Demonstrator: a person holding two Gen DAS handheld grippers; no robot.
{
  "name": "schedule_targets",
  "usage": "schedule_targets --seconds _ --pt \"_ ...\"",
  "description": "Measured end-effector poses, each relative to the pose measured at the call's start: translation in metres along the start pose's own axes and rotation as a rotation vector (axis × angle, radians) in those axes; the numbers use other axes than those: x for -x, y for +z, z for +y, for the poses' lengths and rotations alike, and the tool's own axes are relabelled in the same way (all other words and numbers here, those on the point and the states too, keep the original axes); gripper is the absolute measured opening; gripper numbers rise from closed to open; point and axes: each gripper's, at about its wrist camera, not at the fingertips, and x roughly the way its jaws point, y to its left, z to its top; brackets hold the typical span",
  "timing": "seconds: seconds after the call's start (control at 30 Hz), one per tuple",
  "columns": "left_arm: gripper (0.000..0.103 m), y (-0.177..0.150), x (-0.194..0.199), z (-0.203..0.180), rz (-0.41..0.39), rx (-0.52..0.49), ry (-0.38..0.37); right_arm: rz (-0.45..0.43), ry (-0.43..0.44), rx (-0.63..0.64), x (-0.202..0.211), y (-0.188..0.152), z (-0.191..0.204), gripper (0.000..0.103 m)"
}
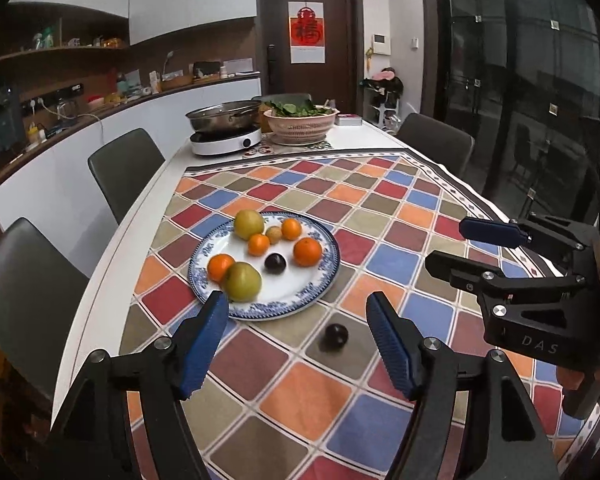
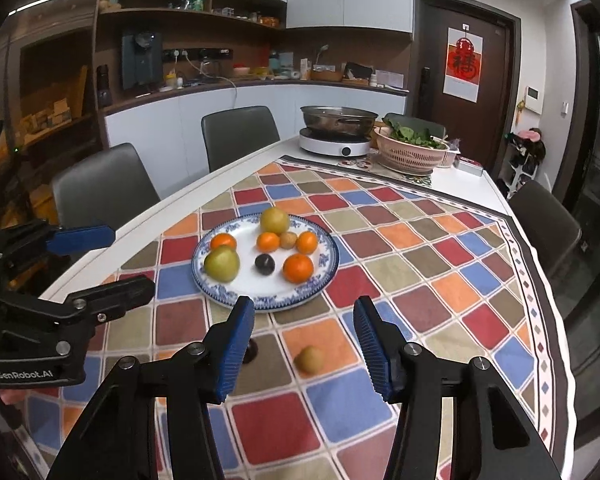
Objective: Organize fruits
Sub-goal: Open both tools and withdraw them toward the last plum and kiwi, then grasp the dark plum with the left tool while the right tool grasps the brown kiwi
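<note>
Now both tools (left tool [image 1: 296, 340], right tool [image 2: 304, 340]) are spread, empty; next, pinch the dark plum [image 1: 336, 335] toward the plate [image 1: 324, 280].

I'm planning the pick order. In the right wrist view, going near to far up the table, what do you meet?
Small brownish fruit loose on the tablecloth → blue-and-white plate of fruit → induction cooker carrying a steel pot.
</note>
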Motion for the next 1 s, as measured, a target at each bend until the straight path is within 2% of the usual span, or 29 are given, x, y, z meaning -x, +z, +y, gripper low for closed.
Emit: schedule_targets --seconds 0.23,0.43,0.73,1.0 --pt "0.071 -0.016 -0.003 -0.014 -0.006 -0.038 -0.051 -0.001 0.004 0.023 0.007 -0.018 -0.001 0.053" --pt "0.070 -0.024 -0.013 -0.021 -0.006 -0.075 -0.065 0.008 0.016 0.053 -0.001 -0.029 -0.001 0.053" --pt "0.059 -0.035 -0.050 -0.023 0.082 -0.080 -0.112 0.077 0.048 0.083 -0.030 -0.046 -0.007 0.052" --pt "0.054 -0.044 -0.086 -0.022 0.164 -0.068 -0.137 0.140 0.081 0.077 -0.060 -0.054 -0.012 0.049"
